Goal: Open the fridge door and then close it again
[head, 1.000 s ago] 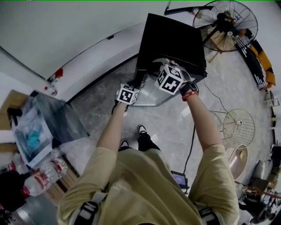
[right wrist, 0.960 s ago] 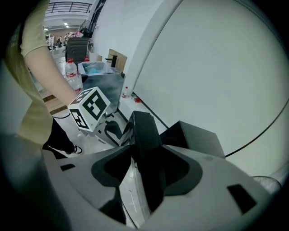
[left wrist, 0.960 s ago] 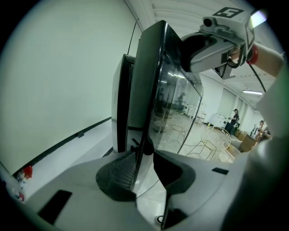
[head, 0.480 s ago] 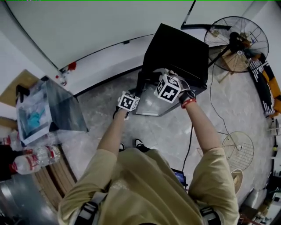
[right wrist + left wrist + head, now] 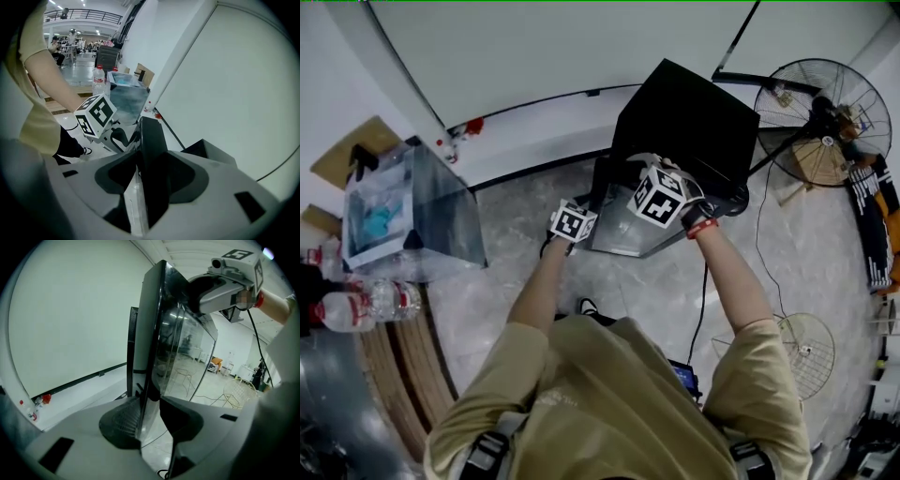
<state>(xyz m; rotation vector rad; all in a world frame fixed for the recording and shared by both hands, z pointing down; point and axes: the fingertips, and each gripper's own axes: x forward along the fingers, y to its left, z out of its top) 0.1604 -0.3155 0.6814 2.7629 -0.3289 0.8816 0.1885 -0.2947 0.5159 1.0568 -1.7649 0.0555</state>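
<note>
Presently, stock on hand, one moment. Item: fridge (image 5: 689, 122), black, small, standing on the floor (image 5: 516, 262) against the white wall (image 5: 534, 56). Item: door (image 5: 619, 234), glass panel in a black frame, open, swung off the fridge's front at an angle, with a gap between it and the cabinet. Item: my left gripper (image 5: 149, 401), set on the door's free edge low down; the frame passes straight between my fingers (image 5: 119, 420) and fills the space between them, ribbed pad on one face, smooth pad on the other, so I have the door clenched. Item: my right gripper (image 5: 152, 157), set on the door's upper edge near the corner, above the left one; its fingers (image 5: 117, 176) are clamped on the black slab of the frame, one to each side, nothing else between them. Each gripper shows in the other's view: the right one high on the door's corner, the left one with its marker cube beside the lower edge. Item: red wristband (image 5: 701, 226) on my right wrist. Item: clear box (image 5: 441, 225) on the floor to the left, well apart from the fridge, something teal inside. Item: bottles (image 5: 366, 305), plastic, lying just beside the box. Item: fan (image 5: 820, 103), standing, right of the fridge. Item: wire guard (image 5: 802, 354), round, lying flat on the floor at lower right. Item: cable (image 5: 705, 309), dark, running along the floor below the door.
</note>
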